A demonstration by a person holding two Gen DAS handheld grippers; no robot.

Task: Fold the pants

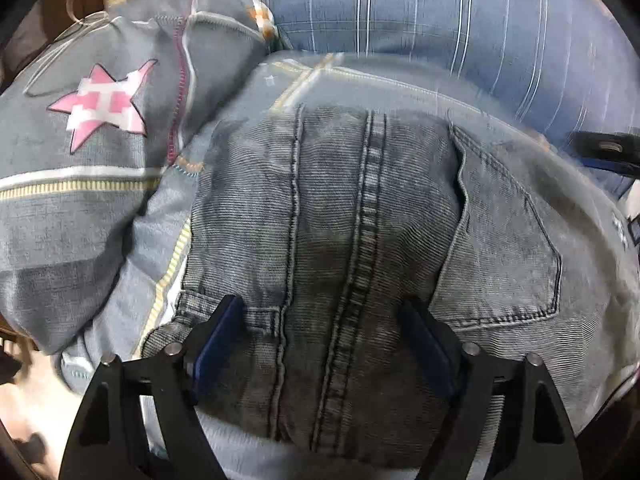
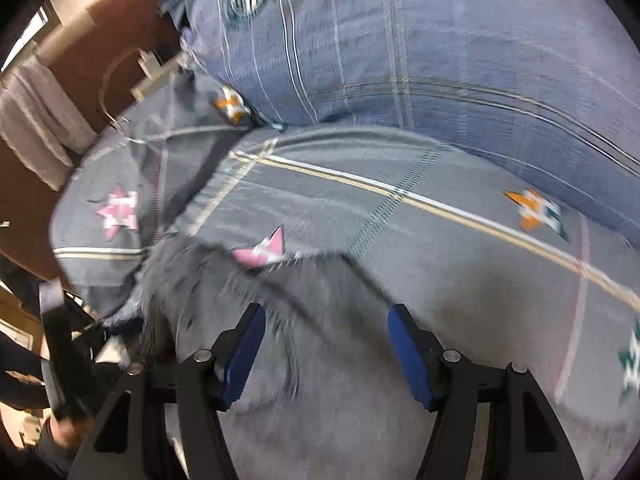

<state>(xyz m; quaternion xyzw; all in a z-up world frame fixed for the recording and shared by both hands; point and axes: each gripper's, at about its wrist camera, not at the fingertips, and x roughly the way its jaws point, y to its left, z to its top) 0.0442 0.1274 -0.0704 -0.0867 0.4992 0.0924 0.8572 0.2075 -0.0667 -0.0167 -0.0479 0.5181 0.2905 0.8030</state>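
The grey-blue denim pants (image 1: 340,240) lie on the bed in a compact folded bundle, with the seat seam and a back pocket (image 1: 508,248) facing up. My left gripper (image 1: 324,336) is open, its blue pads straddling the near part of the pants just above the waistband. In the right wrist view the pants (image 2: 304,344) are blurred and fill the lower middle. My right gripper (image 2: 326,348) is open and empty, just above the denim. The right gripper's tip also shows at the right edge of the left wrist view (image 1: 608,152).
A grey bedcover with stars and stripes (image 2: 460,240) lies under the pants. A pillow with a pink star (image 1: 80,128) sits to the left, a blue striped pillow (image 1: 440,12) behind. A brown headboard (image 2: 100,40) and white wire hanger (image 2: 116,92) stand at far left.
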